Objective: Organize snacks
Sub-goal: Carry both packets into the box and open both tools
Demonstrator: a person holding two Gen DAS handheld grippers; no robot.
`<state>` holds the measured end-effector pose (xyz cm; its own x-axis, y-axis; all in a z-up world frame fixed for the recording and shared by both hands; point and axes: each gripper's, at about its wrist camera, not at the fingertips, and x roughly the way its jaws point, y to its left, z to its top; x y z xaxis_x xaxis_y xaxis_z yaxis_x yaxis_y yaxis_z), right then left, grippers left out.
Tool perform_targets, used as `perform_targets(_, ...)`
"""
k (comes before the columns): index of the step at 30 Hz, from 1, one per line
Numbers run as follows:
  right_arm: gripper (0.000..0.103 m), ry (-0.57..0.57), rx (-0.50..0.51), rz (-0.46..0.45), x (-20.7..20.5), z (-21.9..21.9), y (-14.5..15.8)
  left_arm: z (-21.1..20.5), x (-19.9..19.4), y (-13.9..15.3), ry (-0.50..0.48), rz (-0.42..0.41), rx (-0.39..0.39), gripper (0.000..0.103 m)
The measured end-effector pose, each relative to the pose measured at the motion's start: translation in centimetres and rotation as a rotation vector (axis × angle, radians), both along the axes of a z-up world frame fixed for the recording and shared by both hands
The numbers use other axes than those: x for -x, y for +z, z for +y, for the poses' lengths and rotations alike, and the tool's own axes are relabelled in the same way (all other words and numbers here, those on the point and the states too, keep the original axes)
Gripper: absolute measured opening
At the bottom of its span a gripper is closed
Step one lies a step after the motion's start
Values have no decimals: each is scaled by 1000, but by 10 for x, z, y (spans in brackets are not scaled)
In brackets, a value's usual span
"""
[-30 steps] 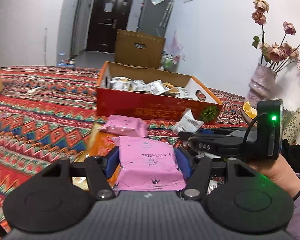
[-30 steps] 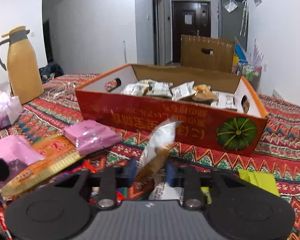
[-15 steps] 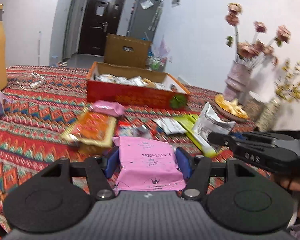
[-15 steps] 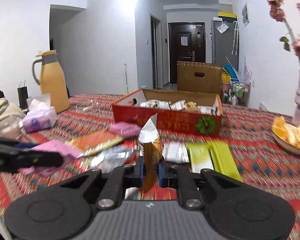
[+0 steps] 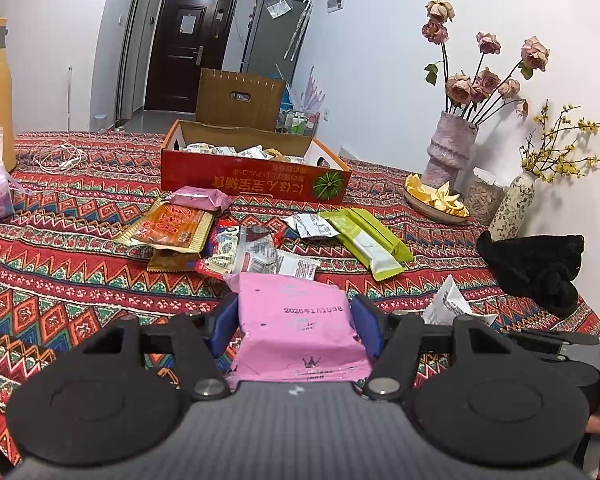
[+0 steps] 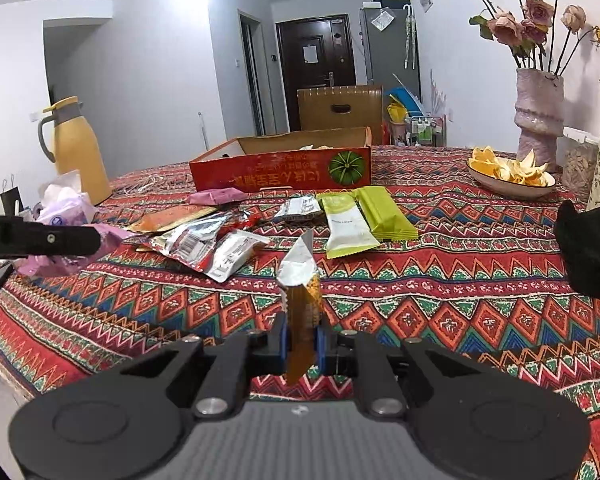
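Note:
My left gripper (image 5: pixel 294 328) is shut on a pink snack packet (image 5: pixel 296 324), held above the near part of the table. My right gripper (image 6: pixel 302 338) is shut on a small silver and orange snack packet (image 6: pixel 302 292), held upright above the table's front. The red cardboard box (image 5: pixel 252 182) with several snacks inside stands far across the table; it also shows in the right wrist view (image 6: pixel 280 170). Loose snacks lie between: a second pink packet (image 5: pixel 198 199), an orange packet (image 5: pixel 168 230), green bars (image 5: pixel 366 240), silver packets (image 6: pixel 208 242).
A patterned red cloth (image 5: pixel 60 280) covers the table. A yellow thermos (image 6: pixel 78 150) and tissue bag (image 6: pixel 66 206) stand left. A bowl of peel (image 6: pixel 510 174), flower vases (image 6: pixel 538 114) and a black cloth (image 5: pixel 540 264) sit right. A white cable (image 5: pixel 58 156) lies far left.
Both grippers have pulled back from the red box and lifted, each keeping its packet. The box and loose snacks now look much farther away.

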<state>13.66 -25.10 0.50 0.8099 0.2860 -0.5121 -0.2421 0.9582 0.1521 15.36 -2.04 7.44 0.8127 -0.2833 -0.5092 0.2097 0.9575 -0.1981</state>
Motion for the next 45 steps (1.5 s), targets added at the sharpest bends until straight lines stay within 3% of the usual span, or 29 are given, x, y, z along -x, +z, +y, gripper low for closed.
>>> perform_targets(8, 13, 40, 24, -10, -28, 7, 10, 6, -22, 7, 5, -12, 8, 62)
perform_targets(11, 13, 83, 13, -38, -49, 10, 26, 16, -45, 21, -30, -22, 47, 62)
perform_targets(14, 13, 139, -8, -66, -80, 14, 47, 26, -76, 41, -78, -40, 86, 62)
perform_targets(20, 13, 237, -68, -113, -169, 30, 89, 37, -165, 77, -75, -156, 32, 62)
perform_targets(22, 13, 255, -110, -95, -211, 37, 94, 44, -202, 77, -81, -145, 49, 62)
perform_targets(25, 13, 253, -186, -15, -281, 47, 90, 53, -260, 67, -59, -94, 73, 62)
perform_targets(30, 13, 190, -285, 119, -387, 76, 64, 60, -349, 32, 5, -15, 35, 62)
perform_targets(34, 13, 120, -258, 209, -454, 105, 40, 63, -394, 5, 29, 22, 1, 62)
perform_targets(38, 14, 78, -238, 266, -494, 131, 16, 62, -415, -15, 37, 40, -36, 62)
perform_targets(43, 17, 85, -229, 338, -509, 147, -2, 62, -415, -32, -10, 39, -75, 62)
perform_targets(45, 24, 89, -253, 349, -510, 146, -2, 64, -412, -34, -9, 35, -88, 68)
